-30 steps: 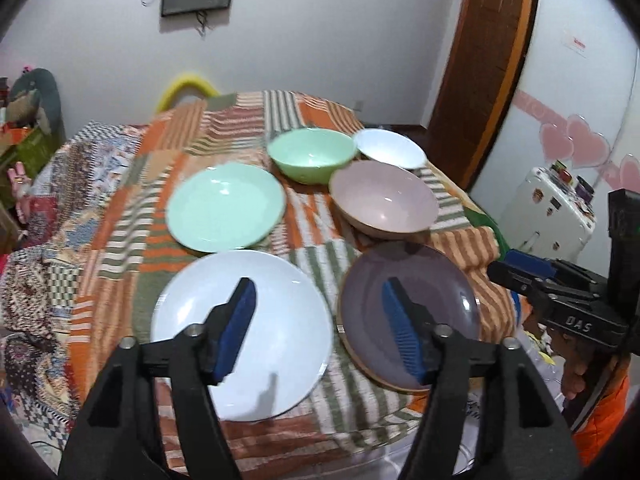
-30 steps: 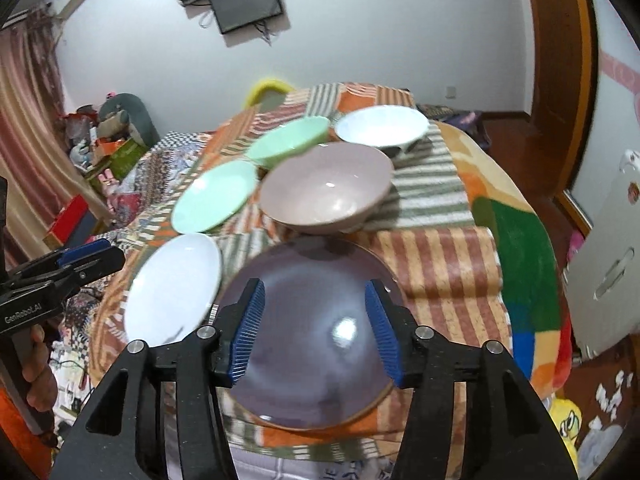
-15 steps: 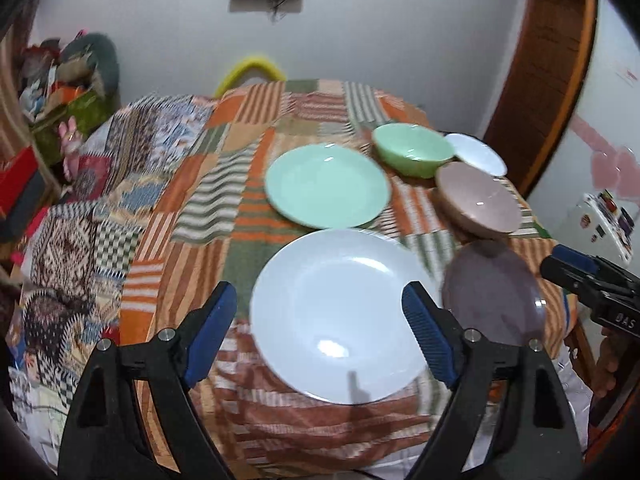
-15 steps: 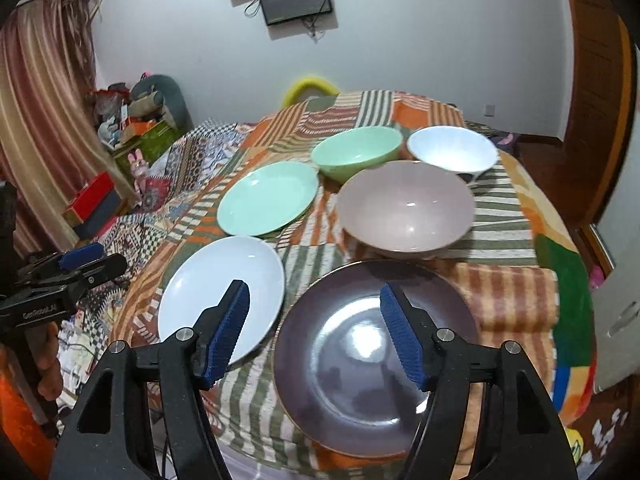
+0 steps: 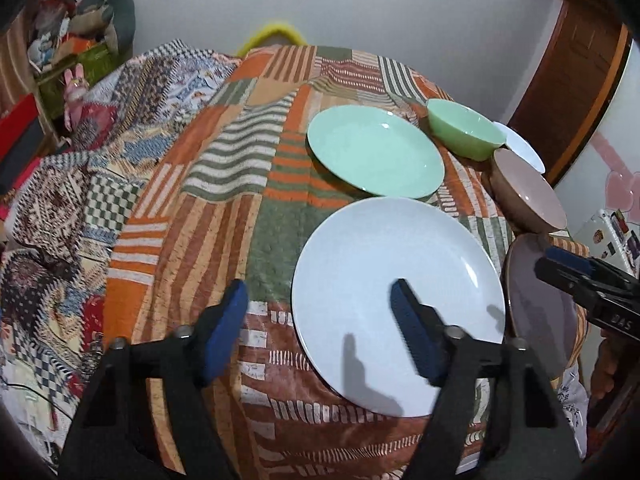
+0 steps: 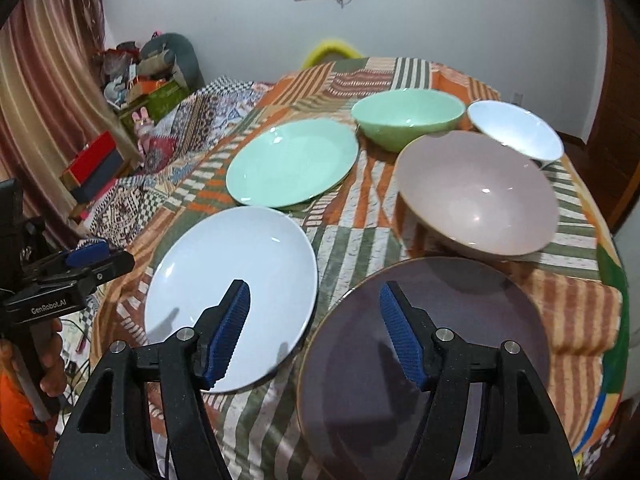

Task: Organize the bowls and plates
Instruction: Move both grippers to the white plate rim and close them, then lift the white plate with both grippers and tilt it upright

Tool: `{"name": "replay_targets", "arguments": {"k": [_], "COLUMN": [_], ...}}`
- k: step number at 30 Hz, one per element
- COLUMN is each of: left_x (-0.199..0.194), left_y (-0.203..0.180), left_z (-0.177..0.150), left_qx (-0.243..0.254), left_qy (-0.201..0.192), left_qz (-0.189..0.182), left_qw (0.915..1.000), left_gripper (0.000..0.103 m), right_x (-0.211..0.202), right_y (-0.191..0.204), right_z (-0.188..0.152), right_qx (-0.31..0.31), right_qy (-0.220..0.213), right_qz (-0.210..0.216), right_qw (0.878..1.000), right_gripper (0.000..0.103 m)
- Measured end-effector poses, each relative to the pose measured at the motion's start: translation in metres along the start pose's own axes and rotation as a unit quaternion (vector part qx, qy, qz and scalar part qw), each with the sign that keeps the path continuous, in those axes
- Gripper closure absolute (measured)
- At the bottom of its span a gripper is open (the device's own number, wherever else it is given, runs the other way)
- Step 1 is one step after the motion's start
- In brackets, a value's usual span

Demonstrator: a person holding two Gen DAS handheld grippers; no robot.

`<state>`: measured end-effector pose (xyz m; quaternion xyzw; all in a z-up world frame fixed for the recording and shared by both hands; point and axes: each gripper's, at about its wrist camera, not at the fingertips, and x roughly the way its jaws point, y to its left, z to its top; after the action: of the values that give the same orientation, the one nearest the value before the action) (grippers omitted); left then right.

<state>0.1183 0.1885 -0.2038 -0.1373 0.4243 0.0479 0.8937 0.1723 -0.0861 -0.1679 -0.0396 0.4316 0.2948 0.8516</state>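
Observation:
On the patchwork cloth lie a white plate (image 5: 396, 264) (image 6: 236, 276), a green plate (image 5: 376, 152) (image 6: 292, 162) and a dark purple plate (image 6: 424, 356) (image 5: 536, 304). Behind stand a green bowl (image 6: 406, 116) (image 5: 464, 128), a pink bowl (image 6: 476, 192) (image 5: 528, 188) and a white bowl (image 6: 516, 128) (image 5: 520, 146). My left gripper (image 5: 320, 332) is open, hovering over the white plate's near left rim. My right gripper (image 6: 314, 336) is open, above the gap between the white and purple plates.
The table (image 6: 572, 280) drops off at the near and right edges. A quilt-covered surface (image 5: 80, 184) lies to the left. Boxes and toys (image 6: 140, 80) crowd the far left corner. A wooden door (image 5: 576, 60) is at the right.
My left gripper has swung left, from between the white and purple plates to the white plate's left rim. My right gripper has shifted left and back, off the purple plate's centre.

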Motion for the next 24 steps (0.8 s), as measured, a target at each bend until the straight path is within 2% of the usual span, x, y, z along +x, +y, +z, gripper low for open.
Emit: {"name": "replay_targets", "arguments": {"k": [5,9,12,16,24], "left_x": [0.014,0.023,0.030,0.038,0.046], "left_y": [0.004,0.006,0.010,0.013,0.020], "left_z": [-0.004,-0.006,-0.007,-0.010,-0.017], "left_qx": [0.004,0.003,-0.006,-0.014,-0.029], "left_qy": [0.008,0.014,0.022,0.035,0.055], "left_qz": [-0.005,-0.010,-0.015,-0.022,-0.036], "left_qw": [1.0000,0.9998,0.9996,0.9990,0.9974], "left_gripper": [0.061,0.067,0.068,0.072,0.072], "right_x": [0.017,0.026,0.032,0.038,0.045], "right_y": [-0.002,-0.003,-0.004,-0.008,-0.009], "right_z": [0.000,-0.001,-0.001,-0.001,-0.002], "right_qx": [0.003,0.000,0.000,0.006,0.003], "right_qy": [0.026,0.038,0.046,0.057,0.072], "right_qz": [0.008,0.007,0.008,0.010,0.017], "right_qw": [1.000,0.999,0.999,0.998,0.997], "right_gripper": [0.064,0.071,0.075,0.088,0.090]}}
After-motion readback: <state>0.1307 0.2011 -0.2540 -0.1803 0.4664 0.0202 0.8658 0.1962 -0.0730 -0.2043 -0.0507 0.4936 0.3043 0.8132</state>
